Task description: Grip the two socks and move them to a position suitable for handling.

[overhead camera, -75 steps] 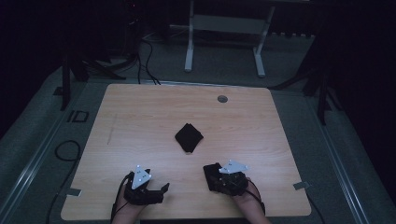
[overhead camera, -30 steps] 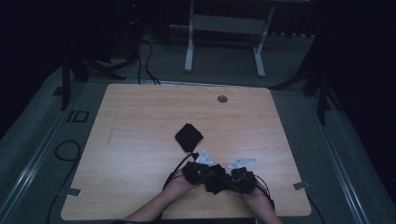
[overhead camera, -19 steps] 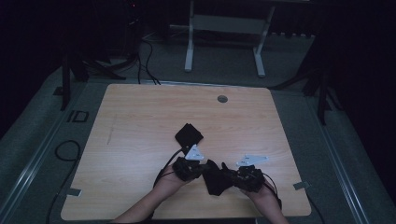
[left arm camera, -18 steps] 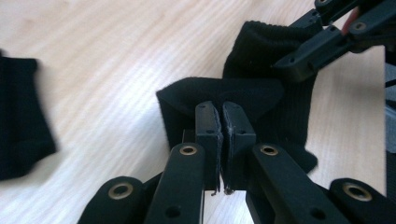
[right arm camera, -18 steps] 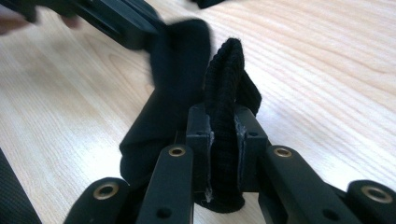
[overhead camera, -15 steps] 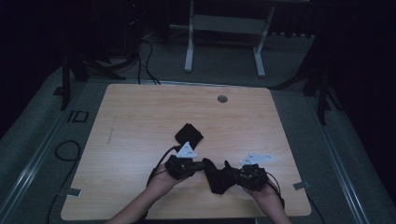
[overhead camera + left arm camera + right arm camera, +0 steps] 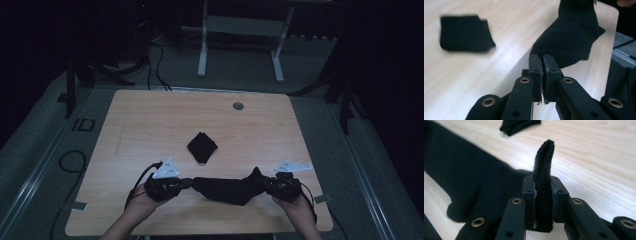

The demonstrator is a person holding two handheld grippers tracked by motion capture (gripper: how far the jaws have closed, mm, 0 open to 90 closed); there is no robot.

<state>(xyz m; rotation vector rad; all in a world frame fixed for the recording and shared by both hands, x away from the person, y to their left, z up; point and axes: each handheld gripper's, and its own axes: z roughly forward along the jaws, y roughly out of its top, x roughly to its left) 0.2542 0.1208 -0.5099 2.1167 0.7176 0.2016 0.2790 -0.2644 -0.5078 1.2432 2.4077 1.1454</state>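
A black sock [image 7: 227,190] hangs stretched between my two grippers near the table's front edge. My left gripper [image 7: 187,182] is shut on its left end; in the left gripper view the jaws [image 7: 542,58] meet on a thin edge of the sock [image 7: 571,37]. My right gripper [image 7: 265,184] pinches the other end. In the right gripper view a thick fold of sock [image 7: 544,157] stands up between the pads [image 7: 543,185], which have just eased open slightly while still pressing it. A folded black sock [image 7: 202,147] lies at mid-table.
The wooden table [image 7: 150,125] has a small grey grommet [image 7: 238,106] near its far edge. A white desk frame [image 7: 240,30] and cables stand on the dark floor behind. The folded sock [image 7: 465,33] lies just beyond the stretched one.
Both hands have drawn apart from the front middle, the left going left and the right going right. The bunched sock between them is now pulled out long.
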